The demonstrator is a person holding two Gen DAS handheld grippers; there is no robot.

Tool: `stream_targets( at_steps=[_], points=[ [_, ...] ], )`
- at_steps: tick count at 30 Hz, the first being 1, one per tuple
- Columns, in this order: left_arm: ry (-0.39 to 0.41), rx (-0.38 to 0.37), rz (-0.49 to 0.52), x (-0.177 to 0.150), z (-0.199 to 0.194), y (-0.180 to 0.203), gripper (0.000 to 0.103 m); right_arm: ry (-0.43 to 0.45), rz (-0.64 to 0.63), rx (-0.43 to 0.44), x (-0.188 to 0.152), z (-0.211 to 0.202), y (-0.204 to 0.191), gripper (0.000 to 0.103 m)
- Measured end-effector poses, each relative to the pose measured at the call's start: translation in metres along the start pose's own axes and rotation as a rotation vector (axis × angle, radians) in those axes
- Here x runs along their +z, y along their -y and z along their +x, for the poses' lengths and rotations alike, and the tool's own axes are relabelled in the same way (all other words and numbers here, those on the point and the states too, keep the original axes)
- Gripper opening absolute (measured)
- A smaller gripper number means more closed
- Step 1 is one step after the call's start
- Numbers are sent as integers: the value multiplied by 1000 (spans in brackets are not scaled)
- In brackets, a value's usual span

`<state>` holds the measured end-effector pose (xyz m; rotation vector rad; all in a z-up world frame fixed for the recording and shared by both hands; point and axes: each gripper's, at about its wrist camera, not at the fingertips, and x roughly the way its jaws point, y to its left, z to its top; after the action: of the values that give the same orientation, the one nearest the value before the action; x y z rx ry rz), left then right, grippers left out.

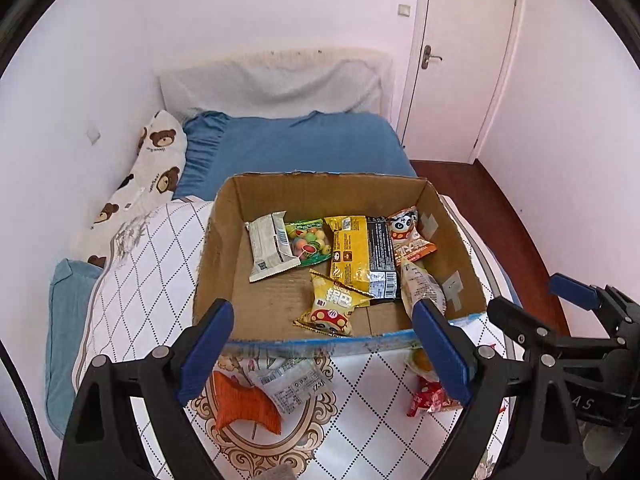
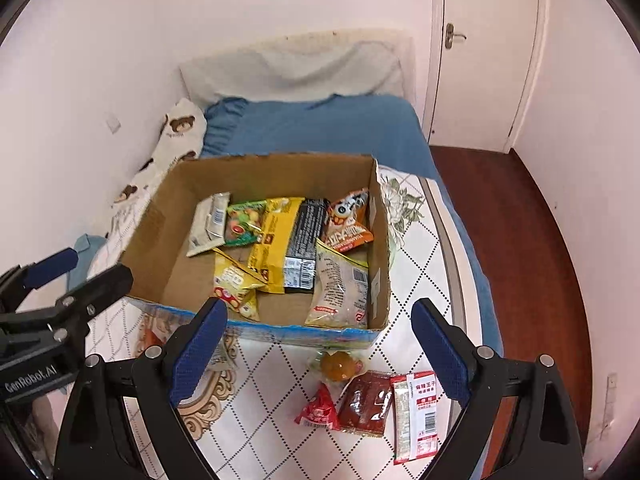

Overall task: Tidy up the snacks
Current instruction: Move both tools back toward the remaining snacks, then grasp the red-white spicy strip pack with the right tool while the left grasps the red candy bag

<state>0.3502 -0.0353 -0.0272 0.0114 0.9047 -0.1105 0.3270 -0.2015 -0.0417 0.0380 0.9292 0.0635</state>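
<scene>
An open cardboard box (image 1: 224, 248) (image 2: 152, 236) stands on the bed and holds several snack packets, among them a yellow bag (image 1: 348, 252) (image 2: 276, 236) and a panda packet (image 1: 410, 234) (image 2: 350, 220). In front of the box lie loose snacks: an orange packet (image 1: 244, 404), a clear wrapper (image 1: 292, 384), a round orange sweet (image 2: 338, 364), a small red packet (image 2: 318, 410), a dark red packet (image 2: 366, 402) and a long red-white packet (image 2: 414, 412). My left gripper (image 1: 324, 350) is open and empty above the near box edge. My right gripper (image 2: 318, 344) is open and empty over the loose snacks.
The bed has a white quilted cover (image 1: 152, 264), a blue sheet (image 1: 304, 144) and a bear-print pillow (image 1: 156, 168) by the left wall. A wooden floor (image 2: 520, 240) and a white door (image 2: 484, 60) lie to the right.
</scene>
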Motion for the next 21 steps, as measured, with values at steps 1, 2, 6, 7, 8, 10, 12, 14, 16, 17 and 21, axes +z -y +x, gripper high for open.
stream_targets(
  at_steps=[1,2,6,7,8,10,12,14,16,17,21],
  points=[
    [2,-2,-4,-3,-3,0,92,9,-2,-2,-2,-5,-1,95],
    [4,-7,-11,-5,-6,0,92,19,0,1,-3,-10,-1,95],
    [-15,-13,-26,-17,-7,3,92,15,29,36,-10,-19,5,95],
    [-29,-14,-28,-22,-4,5,92,7,43,47,-13,-19,10,95],
    [-55,-17,-31,-27,1,8,92,-11,58,53,-18,-17,17,95],
    [-112,-34,-36,-38,15,17,92,-46,94,54,-30,-11,34,95],
    [-182,-40,-27,-51,38,31,92,-99,128,28,-45,2,56,95],
    [-256,-63,-7,-62,62,47,92,-151,173,15,-61,17,79,95],
    [-368,-105,20,-76,96,69,92,-212,229,7,-81,36,106,95],
    [-424,-131,29,-82,113,80,92,-231,246,6,-87,43,116,94],
    [-552,-172,74,-103,161,117,91,-309,306,-9,-120,72,149,66]
  ],
)
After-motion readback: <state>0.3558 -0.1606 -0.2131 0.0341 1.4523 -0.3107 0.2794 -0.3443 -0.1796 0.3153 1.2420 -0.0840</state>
